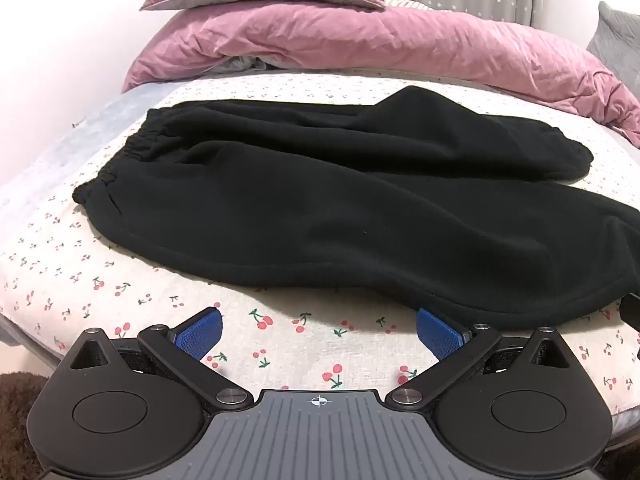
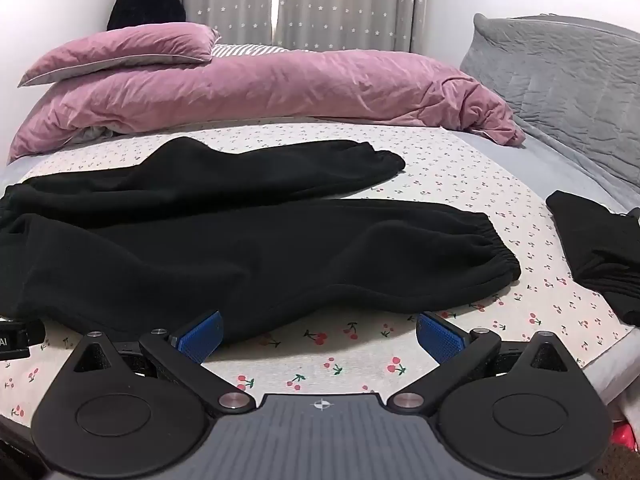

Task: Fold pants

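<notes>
Black sweatpants lie flat on the cherry-print bed sheet, waistband to the left, both legs running right. In the right wrist view the pants show both elastic cuffs, the near one and the far one. My left gripper is open and empty, just short of the near edge of the pants. My right gripper is open and empty at the near leg's edge. The left gripper's body shows at the left edge of the right wrist view.
A pink duvet and pink pillow are heaped along the far side of the bed. A grey quilted cushion stands at the right. Another folded black garment lies at the right edge of the sheet.
</notes>
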Available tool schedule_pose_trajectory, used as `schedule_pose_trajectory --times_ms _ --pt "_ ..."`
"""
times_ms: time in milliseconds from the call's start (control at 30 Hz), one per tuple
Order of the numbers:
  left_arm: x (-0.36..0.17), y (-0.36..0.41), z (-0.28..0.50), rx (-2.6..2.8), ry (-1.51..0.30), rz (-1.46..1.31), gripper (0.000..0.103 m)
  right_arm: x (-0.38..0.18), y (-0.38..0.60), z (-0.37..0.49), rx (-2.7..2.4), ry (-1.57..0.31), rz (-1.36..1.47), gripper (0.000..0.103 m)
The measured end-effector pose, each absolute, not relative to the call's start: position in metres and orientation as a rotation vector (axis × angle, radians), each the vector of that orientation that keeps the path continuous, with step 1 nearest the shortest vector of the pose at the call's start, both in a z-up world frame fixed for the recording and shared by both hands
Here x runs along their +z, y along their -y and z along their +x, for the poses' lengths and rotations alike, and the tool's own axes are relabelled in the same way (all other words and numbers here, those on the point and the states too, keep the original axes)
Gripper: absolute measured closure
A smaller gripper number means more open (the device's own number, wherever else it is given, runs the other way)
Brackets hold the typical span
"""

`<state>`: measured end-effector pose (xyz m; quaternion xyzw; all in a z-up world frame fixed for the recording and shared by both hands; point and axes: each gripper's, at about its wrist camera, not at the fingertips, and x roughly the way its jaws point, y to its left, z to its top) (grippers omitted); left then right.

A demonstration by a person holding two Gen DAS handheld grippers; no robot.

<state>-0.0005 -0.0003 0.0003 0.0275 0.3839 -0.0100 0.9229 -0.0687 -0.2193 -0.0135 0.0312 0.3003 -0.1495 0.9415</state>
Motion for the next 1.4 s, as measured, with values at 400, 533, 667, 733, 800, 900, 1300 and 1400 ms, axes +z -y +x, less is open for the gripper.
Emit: schedule_pose_trajectory --times_ms 400,533,667,733,800,900,1300,1400 --pt "0.004 0.006 -0.004 -0.035 -0.807 0.077 0.0 -0.018 0.208 -0.062 -0.27 -0.664 0.024 0.0" --pt "-0.001 0.007 -0.002 -0.038 -0.801 0.083 0.0 -0.019 0.208 -0.061 -0.266 -0.667 0.032 0.0" --pt "-0.003 0.006 -0.001 -0.042 -0.804 0.083 0.0 -0.017 0.206 -0.059 -0.264 -0.67 0.037 0.0" --pt "-0.003 0.006 0.0 -0.042 -0.803 0.085 0.0 -0.017 0.206 -0.058 -0.262 -0.674 0.039 0.0" --pt "-0.004 0.006 -0.001 -0.042 -0.801 0.083 0.0 -0.018 0.205 -0.058 -0.259 -0.675 0.038 0.0" --pt "-0.004 0.007 -0.001 -0.043 -0.802 0.085 0.0 -0.018 0.204 -0.057 -0.256 -0.677 0.036 0.0" --pt "-0.005 0.007 0.0 -0.044 -0.803 0.085 0.0 -0.019 0.202 -0.053 -0.256 -0.685 0.034 0.0" --pt "-0.006 0.006 0.0 -0.043 -0.803 0.081 0.0 -0.02 0.202 -0.052 -0.261 -0.689 0.031 0.0"
